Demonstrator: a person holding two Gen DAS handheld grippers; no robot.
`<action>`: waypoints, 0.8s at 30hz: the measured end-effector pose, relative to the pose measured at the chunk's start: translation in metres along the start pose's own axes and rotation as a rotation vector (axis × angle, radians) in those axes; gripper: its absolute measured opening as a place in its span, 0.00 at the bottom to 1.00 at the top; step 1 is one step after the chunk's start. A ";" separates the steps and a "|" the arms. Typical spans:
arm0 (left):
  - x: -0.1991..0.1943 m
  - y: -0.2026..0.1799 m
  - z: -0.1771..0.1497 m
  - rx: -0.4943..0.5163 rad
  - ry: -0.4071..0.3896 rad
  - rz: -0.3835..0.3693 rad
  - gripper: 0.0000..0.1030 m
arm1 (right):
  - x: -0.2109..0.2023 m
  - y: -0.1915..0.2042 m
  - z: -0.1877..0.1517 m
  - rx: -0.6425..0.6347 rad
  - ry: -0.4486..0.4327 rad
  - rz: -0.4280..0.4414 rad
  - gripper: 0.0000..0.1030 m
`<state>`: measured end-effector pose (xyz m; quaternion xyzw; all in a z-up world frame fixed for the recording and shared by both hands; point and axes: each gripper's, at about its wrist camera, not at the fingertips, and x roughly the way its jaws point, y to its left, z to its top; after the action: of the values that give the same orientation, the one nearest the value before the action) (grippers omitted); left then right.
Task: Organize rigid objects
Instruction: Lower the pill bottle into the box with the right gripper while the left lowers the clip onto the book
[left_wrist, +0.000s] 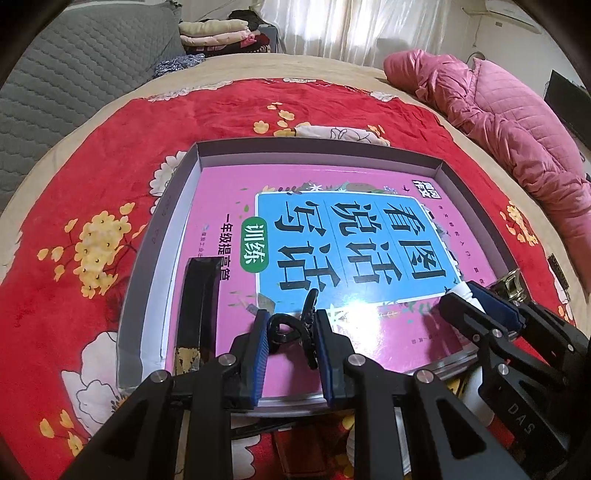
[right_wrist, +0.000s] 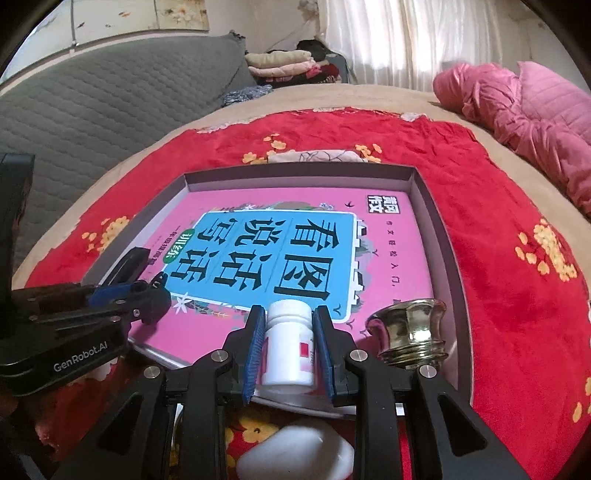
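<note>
Rigid objects sit in and over a shallow grey box (left_wrist: 162, 229) on a red floral blanket (right_wrist: 498, 236). Left gripper (left_wrist: 290, 338) is clamped on a black hair clip (left_wrist: 295, 325) above the pink book (right_wrist: 295, 206). Right gripper (right_wrist: 289, 343) pinches a white pill bottle (right_wrist: 289, 341) upright; beside it stands what looks like a brass candleholder (right_wrist: 410, 332).

L tool (left_wrist: 291, 334) grips black clip (left_wrist: 293, 326) over book (left_wrist: 332, 240).

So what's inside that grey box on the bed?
The grey box holds a pink book, a black case at one side and a brass piece in a corner. Whatever lies under the book is hidden.
</note>
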<state>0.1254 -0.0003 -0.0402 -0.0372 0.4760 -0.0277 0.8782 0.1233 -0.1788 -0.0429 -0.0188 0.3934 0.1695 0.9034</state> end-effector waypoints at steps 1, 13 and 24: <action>0.000 0.000 0.000 -0.004 0.000 -0.001 0.23 | 0.000 -0.001 0.000 0.002 -0.002 0.001 0.28; -0.001 0.003 -0.001 -0.006 0.001 0.014 0.23 | -0.021 -0.005 -0.011 -0.013 -0.078 0.063 0.29; -0.002 0.002 -0.003 0.002 0.006 0.037 0.23 | -0.035 -0.013 -0.015 0.019 -0.123 0.091 0.37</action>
<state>0.1223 0.0017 -0.0403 -0.0274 0.4791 -0.0122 0.8773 0.0943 -0.2034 -0.0292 0.0180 0.3393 0.2076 0.9173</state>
